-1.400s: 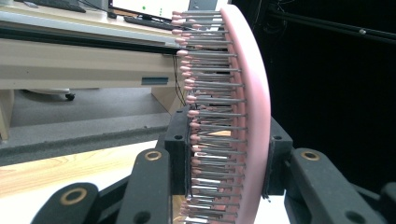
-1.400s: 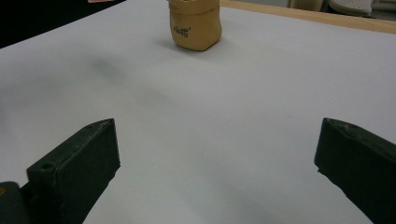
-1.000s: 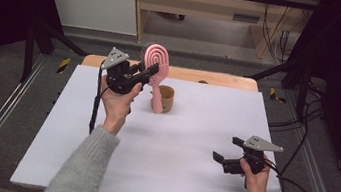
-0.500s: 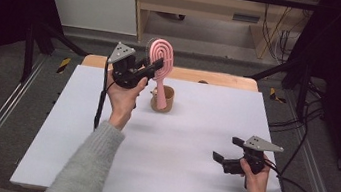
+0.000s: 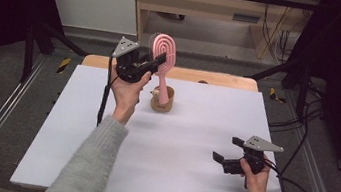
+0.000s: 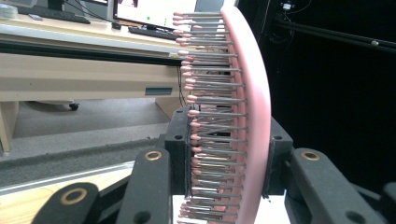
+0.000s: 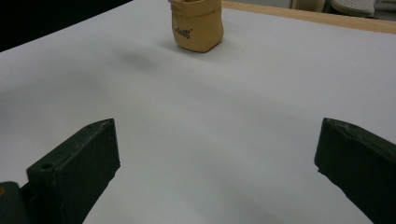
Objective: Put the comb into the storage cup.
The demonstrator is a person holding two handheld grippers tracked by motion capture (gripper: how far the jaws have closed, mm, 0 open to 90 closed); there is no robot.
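Standing upright in left tongs: pink hairbrush, handle down.

Pink hairbrush in left claw

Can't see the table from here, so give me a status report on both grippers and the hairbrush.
Left gripper shut on pink hairbrush, raised above tan pouch. Right gripper open, low over the table. Nothing in the way.

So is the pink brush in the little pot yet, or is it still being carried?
Already done: the left gripper is clamped on the pink hairbrush, across its bristles and back. In hand: the brush is held upright, its handle reaching down to the small tan pot; whether the tip is inside, I can't tell. Probably left: letting go. The right gripper waits open above the white table.
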